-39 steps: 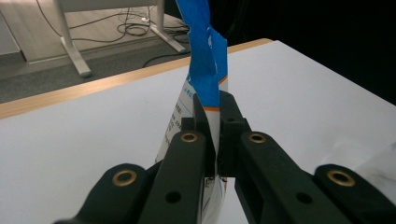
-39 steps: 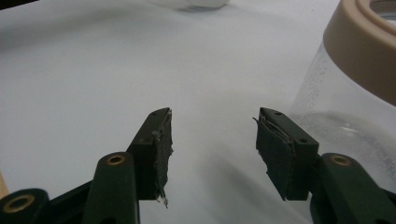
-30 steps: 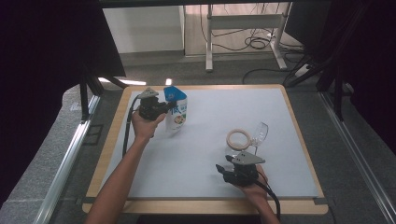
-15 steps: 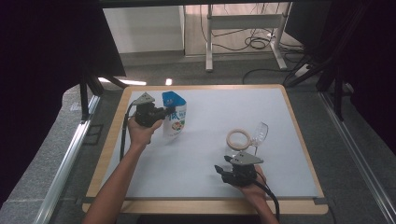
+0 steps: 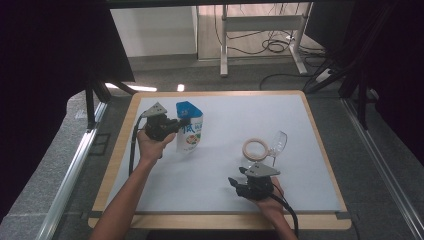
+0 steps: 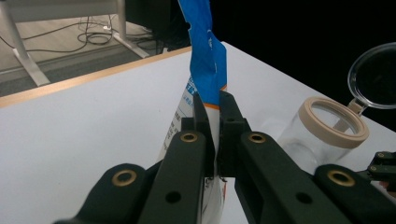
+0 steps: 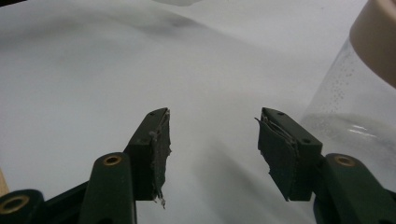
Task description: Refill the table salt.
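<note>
the left gripper (image 5: 172,126) is clenched on the blue top edge of the snack bag (image 5: 190,127), which stands on the white table (image 5: 210,175) at ten o'clock. at four o'clock the glass jar (image 5: 257,150) sits with its lid (image 5: 279,142) flipped open. just below it, the right gripper (image 5: 239,184) is released, holding nothing.

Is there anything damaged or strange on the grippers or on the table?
Yes. The pads of the right gripper are worn: their lining is frayed and peels at the edges. The glass jar stands with its lid swung open. Nothing is spilled on the table.
</note>
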`<state>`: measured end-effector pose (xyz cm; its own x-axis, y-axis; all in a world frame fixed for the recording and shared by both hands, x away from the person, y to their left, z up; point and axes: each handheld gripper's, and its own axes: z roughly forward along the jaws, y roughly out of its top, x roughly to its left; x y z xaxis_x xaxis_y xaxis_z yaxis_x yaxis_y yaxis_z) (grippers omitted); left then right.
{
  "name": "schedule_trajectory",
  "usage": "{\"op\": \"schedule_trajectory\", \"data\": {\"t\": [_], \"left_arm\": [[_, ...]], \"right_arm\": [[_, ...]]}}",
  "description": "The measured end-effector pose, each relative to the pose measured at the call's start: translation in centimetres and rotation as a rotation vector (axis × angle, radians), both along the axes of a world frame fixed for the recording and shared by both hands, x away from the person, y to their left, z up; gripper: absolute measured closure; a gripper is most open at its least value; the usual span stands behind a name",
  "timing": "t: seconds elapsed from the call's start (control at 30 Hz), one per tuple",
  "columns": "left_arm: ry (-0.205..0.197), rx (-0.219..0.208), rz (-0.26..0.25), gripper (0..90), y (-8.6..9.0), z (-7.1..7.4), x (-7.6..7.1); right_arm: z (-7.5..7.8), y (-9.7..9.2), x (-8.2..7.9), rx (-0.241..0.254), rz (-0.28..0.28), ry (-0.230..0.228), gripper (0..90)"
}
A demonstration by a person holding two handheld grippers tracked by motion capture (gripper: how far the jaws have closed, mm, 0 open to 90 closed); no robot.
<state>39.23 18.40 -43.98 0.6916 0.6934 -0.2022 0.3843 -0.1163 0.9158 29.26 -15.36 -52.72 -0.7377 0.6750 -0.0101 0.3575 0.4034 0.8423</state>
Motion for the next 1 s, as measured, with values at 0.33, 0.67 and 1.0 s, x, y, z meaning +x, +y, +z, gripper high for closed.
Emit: {"op": "schedule_trajectory", "data": {"t": [0.33, 0.67, 1.0], "left_arm": [[0.011, -0.008, -0.011, 90.0, -0.3, -0.3, -0.4], [0.0, -0.017, -0.046, 90.0, -1.1, 0.6, -1.1], [0.008, -0.023, -0.066, 90.0, -1.7, 0.7, -1.4]], "right_arm": [[-0.1, 0.2, 0.0, -0.002, 0.004, -0.003, 44.0], [-0.2, 0.6, 0.0, -0.006, 0.014, -0.002, 43.7], [-0.1, 1.1, 0.0, -0.002, 0.02, 0.001, 43.7]]}}
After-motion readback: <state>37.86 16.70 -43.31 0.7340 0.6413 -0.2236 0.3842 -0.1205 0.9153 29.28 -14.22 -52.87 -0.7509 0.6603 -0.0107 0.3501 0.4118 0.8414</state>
